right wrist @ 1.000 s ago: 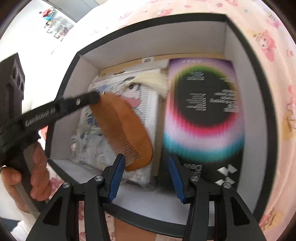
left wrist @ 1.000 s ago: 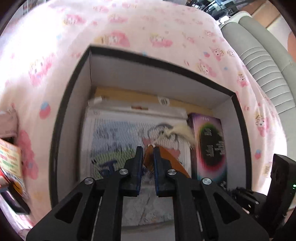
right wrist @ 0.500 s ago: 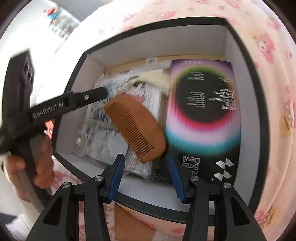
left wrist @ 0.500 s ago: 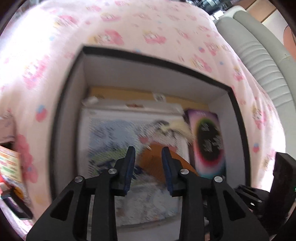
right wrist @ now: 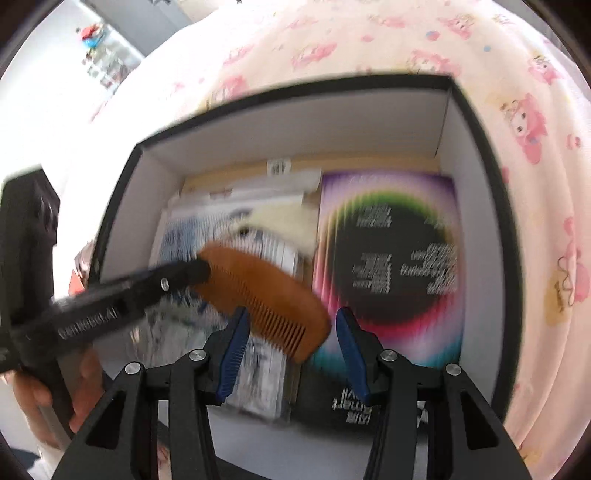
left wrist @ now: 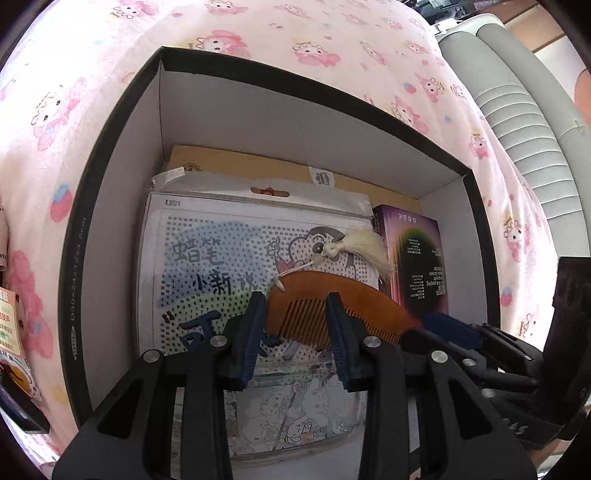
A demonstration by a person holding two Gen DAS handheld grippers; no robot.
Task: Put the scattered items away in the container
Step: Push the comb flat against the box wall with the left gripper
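Note:
A brown wooden comb (left wrist: pixel 306 306) with a white tassel (left wrist: pixel 364 245) lies inside the black box (left wrist: pixel 258 122), on a cartoon craft packet (left wrist: pixel 221 258). My left gripper (left wrist: pixel 295 299) hovers just over the comb. Its jaws are opening; the comb shows between the fingers, and the pads do not press on it. In the right wrist view the comb (right wrist: pixel 258 288) lies beyond my right gripper (right wrist: pixel 291 314), which is open and holds nothing. A left finger (right wrist: pixel 166 282) ends at the comb's left end.
A purple and black carton (right wrist: pixel 391 258) lies in the right part of the box, with a tan board (left wrist: pixel 240 162) under the packet. Pink cartoon bedding (left wrist: pixel 295 29) surrounds the box. A grey padded edge (left wrist: pixel 517 110) is at the right. Loose packets (left wrist: pixel 7 325) lie at the left.
The left jaws went from shut on the comb to parted, letting it go onto the packet in the box. The right gripper stays open and has shifted slightly over the box.

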